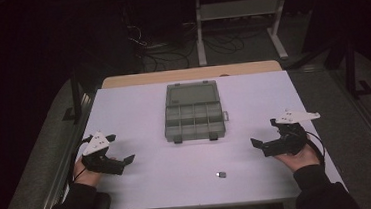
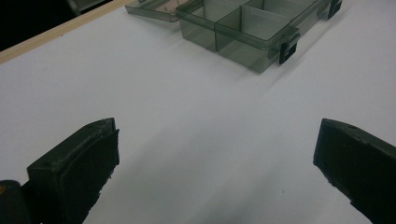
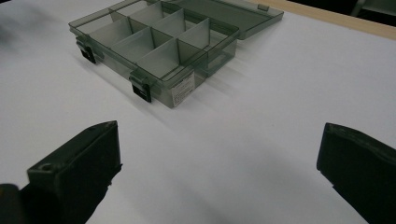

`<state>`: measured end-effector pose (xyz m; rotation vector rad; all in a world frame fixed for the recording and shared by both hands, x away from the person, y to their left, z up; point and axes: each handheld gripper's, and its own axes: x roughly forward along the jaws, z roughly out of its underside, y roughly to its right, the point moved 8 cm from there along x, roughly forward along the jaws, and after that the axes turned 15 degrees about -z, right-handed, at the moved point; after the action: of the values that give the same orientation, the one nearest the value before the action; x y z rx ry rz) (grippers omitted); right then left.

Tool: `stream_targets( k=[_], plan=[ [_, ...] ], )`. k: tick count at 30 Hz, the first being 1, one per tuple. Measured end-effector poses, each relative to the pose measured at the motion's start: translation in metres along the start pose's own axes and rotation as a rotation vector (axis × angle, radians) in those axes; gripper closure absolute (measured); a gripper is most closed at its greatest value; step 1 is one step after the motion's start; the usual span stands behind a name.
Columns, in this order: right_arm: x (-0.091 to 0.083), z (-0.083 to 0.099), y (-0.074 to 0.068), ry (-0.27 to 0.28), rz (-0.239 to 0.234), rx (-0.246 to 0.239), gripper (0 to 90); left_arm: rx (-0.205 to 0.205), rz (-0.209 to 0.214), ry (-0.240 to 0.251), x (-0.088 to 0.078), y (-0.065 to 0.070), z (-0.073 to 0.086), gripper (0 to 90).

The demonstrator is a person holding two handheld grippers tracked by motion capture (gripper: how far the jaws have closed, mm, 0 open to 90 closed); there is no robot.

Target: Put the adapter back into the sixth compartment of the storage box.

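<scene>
A clear grey compartment box (image 1: 193, 115) lies open in the middle of the white table (image 1: 138, 108), its lid folded flat toward the far side. Its several compartments look empty in the right gripper view (image 3: 154, 46); one corner of the box (image 2: 252, 32) is seen in the left gripper view. A small dark piece (image 1: 221, 174) lies near the front edge. My left gripper (image 1: 128, 160) rests at the left, jaws wide open on nothing (image 2: 215, 158). My right gripper (image 1: 255, 143) rests at the right, also open with bare table between its jaws (image 3: 219, 158).
A strip of wooden tabletop (image 1: 191, 74) runs along the far edge. Beyond it, on the dark floor, stand a white metal frame (image 1: 239, 15) and tangled cables (image 1: 169, 48). Black clamp stands (image 1: 75, 95) flank the table's sides.
</scene>
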<state>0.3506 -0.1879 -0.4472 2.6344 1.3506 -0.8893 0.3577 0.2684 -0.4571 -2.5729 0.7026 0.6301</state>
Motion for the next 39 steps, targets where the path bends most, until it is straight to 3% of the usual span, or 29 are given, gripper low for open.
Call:
stream_targets(
  k=[13,17,18,21,26,39],
  plan=[
    [0.005,0.0,-0.004,-0.032,-0.015,-0.018,0.0,0.005,0.007,-0.002,0.001,0.001,0.0,0.0],
    [0.008,-0.001,-0.007,-0.043,-0.027,-0.028,0.0,0.018,0.015,-0.012,0.002,0.003,0.001,0.0],
    [0.012,-0.001,-0.012,-0.06,-0.051,-0.047,1.5,0.033,0.025,-0.023,0.003,0.005,0.002,0.0],
    [0.015,-0.002,-0.015,-0.073,-0.06,-0.06,1.2,0.058,0.026,-0.032,0.004,0.007,0.003,0.0],
    [0.019,-0.003,-0.021,-0.085,-0.082,-0.075,1.1,0.04,0.023,-0.023,0.003,0.005,0.002,0.0],
    [0.024,-0.005,-0.029,-0.098,-0.121,-0.086,1.1,0.042,0.025,-0.02,0.003,0.006,0.002,0.0]
  ],
)
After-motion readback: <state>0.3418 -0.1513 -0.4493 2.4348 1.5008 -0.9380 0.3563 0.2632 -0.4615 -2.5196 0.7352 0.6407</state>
